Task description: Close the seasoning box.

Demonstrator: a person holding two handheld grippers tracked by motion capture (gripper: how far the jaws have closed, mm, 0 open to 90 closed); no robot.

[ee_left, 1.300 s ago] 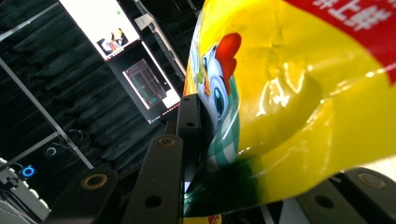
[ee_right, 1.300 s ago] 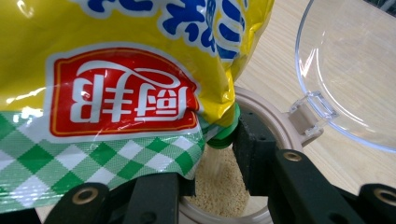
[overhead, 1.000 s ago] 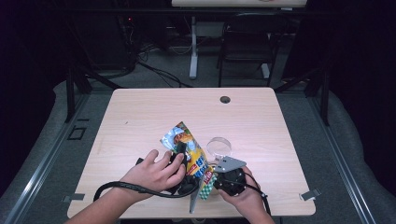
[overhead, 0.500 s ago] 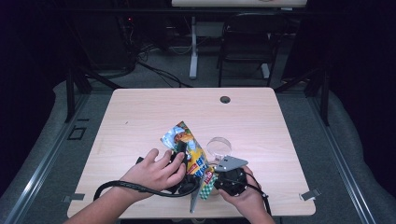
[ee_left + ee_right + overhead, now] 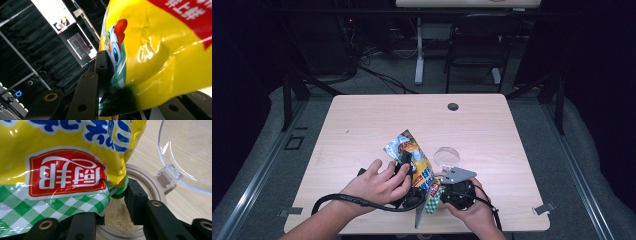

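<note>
I see a wooden table [image 5: 362, 130] with a dark cable hole [image 5: 453, 106] near its far edge; a chair [image 5: 472, 55] and desk legs stand behind it, well apart from the work. At the near edge a yellow seasoning packet [image 5: 414, 160] with a cartoon chicken and a green checked band slants over a round jar [image 5: 150, 185] of pale granules. The jar's clear hinged lid [image 5: 447, 156] stands open just beside the packet, on the right.

My left gripper [image 5: 404, 172] pinches the packet: in the left gripper view one black pad [image 5: 102, 70] presses against the foil, and the bag bulges between the jaws. My right gripper [image 5: 439, 186] has its jaws part-way apart around the packet's lower checked corner, right over the jar mouth. The right pad [image 5: 133, 202] stands clear of the foil, and the left one is covered by the bag, so I cannot tell whether it truly grips.

From above, hands and gripper bodies hide the jar itself. The packet blocks most of both gripper views.
</note>
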